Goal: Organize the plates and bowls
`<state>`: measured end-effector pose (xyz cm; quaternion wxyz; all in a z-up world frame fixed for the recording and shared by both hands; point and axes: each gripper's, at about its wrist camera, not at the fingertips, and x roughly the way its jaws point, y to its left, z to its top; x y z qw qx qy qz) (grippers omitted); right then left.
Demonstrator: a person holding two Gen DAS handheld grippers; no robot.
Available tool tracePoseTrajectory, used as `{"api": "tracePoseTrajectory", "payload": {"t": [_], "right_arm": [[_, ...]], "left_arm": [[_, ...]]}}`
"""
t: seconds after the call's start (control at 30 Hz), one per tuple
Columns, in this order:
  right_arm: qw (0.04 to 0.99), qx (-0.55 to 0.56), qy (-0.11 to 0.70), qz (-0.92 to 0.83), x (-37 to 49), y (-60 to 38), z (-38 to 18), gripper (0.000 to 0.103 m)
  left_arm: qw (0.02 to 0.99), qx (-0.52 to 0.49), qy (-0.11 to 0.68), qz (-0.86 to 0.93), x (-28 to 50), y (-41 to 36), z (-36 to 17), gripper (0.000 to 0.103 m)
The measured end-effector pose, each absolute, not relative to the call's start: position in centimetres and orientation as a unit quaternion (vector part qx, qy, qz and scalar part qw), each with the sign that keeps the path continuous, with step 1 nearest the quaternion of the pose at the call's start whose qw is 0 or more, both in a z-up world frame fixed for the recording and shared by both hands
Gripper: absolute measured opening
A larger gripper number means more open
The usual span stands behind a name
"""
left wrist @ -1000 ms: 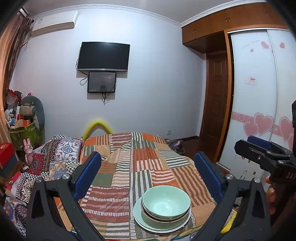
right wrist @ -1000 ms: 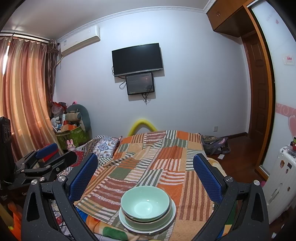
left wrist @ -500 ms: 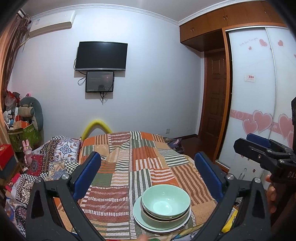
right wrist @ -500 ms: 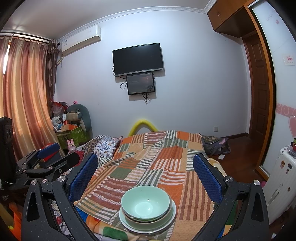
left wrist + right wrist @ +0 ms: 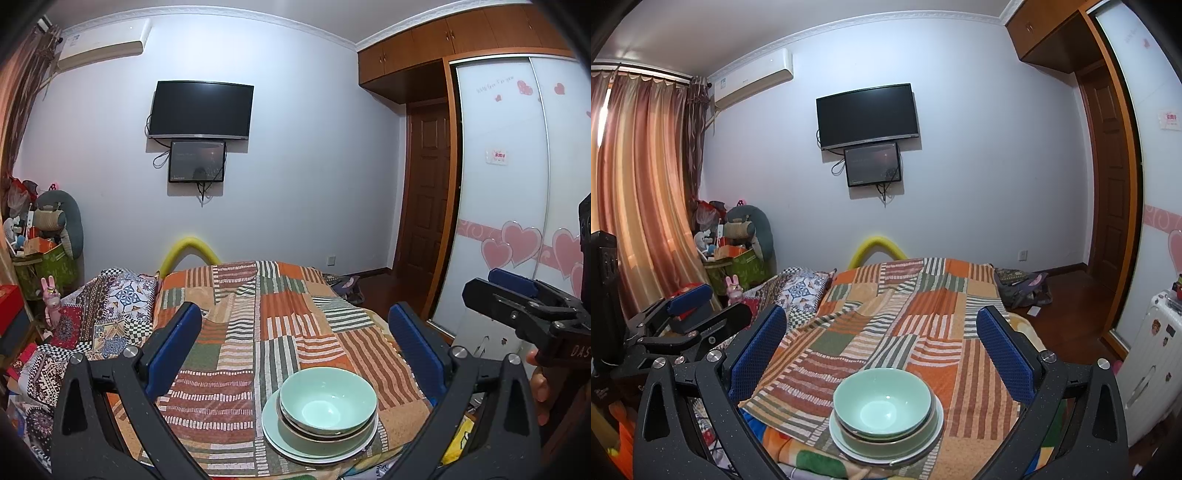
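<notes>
A pale green bowl point(image 5: 328, 401) is nested in another bowl on a pale green plate point(image 5: 291, 445), near the front edge of the striped patchwork cloth point(image 5: 258, 332). The same stack shows in the right wrist view, bowl point(image 5: 882, 402) on plate point(image 5: 849, 448). My left gripper point(image 5: 295, 347) is open and empty, above and behind the stack. My right gripper point(image 5: 881, 343) is open and empty, likewise above it. Each gripper appears at the edge of the other's view, the right one point(image 5: 517, 299) and the left one point(image 5: 694, 306).
The cloth covers a bed-like surface with a patterned quilt point(image 5: 110, 306) to its left. A white wardrobe with heart stickers point(image 5: 517, 221) and a wooden door point(image 5: 424, 206) stand at right. A white suitcase point(image 5: 1156, 354) stands at right, clutter and curtains point(image 5: 639, 192) at left.
The left wrist view has drifted slightly; the stack sits a little further right in it. Both grippers stay open and the stack has not moved.
</notes>
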<state>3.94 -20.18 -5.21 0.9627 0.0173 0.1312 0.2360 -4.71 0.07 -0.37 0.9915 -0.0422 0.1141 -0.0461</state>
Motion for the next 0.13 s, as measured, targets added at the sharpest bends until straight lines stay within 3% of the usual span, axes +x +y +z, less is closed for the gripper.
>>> {"api": "tracePoseTrajectory", "payload": {"t": [0.13], "right_arm": [[0.963, 0.017, 0.132, 0.236, 3.99, -20.19, -5.25, 0.103]], "left_arm": [[0.991, -0.044, 0.117, -0.051, -4.58, 0.10, -0.41, 0.103]]}}
